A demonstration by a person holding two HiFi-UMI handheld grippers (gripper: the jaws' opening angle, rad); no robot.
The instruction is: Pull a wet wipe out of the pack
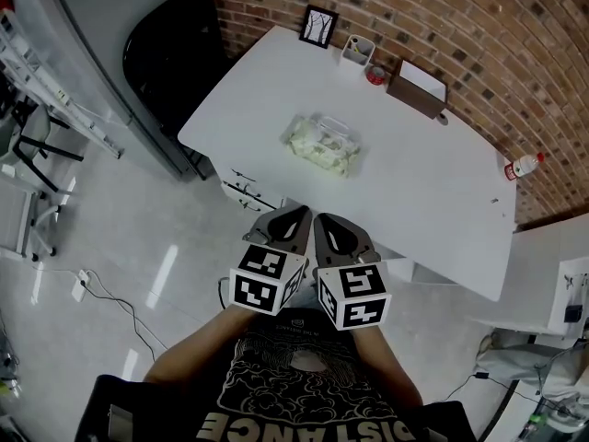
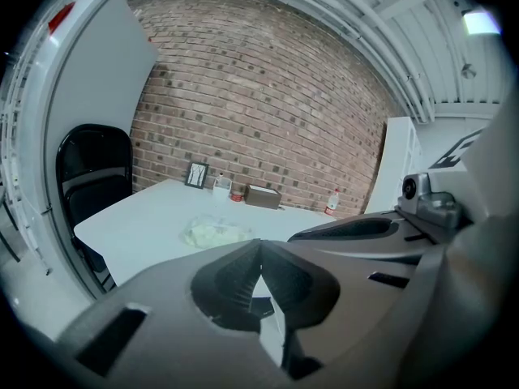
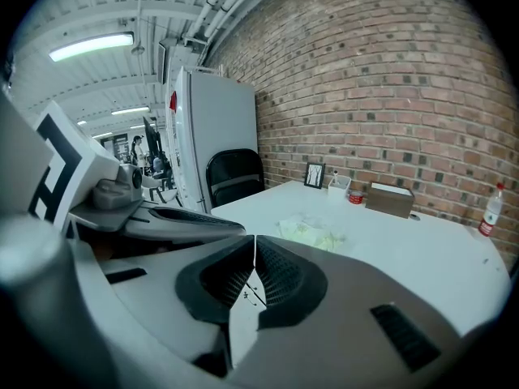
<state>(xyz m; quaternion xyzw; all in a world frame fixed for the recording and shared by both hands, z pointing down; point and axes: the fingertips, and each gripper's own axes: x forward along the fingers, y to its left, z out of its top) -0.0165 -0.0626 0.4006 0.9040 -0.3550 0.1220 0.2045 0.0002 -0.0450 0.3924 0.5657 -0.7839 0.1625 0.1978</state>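
The pale green wet wipe pack (image 1: 322, 143) lies flat near the middle of the white table (image 1: 433, 201). It also shows as a small pale lump in the left gripper view, wipe pack (image 2: 212, 232), and in the right gripper view, wipe pack (image 3: 312, 233). Both grippers hang side by side in front of the person's chest, short of the table's near edge and well away from the pack. My left gripper (image 1: 296, 215) is shut with nothing in it. My right gripper (image 1: 324, 221) is shut too, jaws touching and empty.
Along the brick wall stand a small framed picture (image 1: 318, 26), a white cup holder (image 1: 355, 50), a red tin (image 1: 375, 74) and a brown box (image 1: 419, 87). A small bottle (image 1: 523, 165) stands at the table's right end. A black chair (image 1: 170, 44) sits at the left end.
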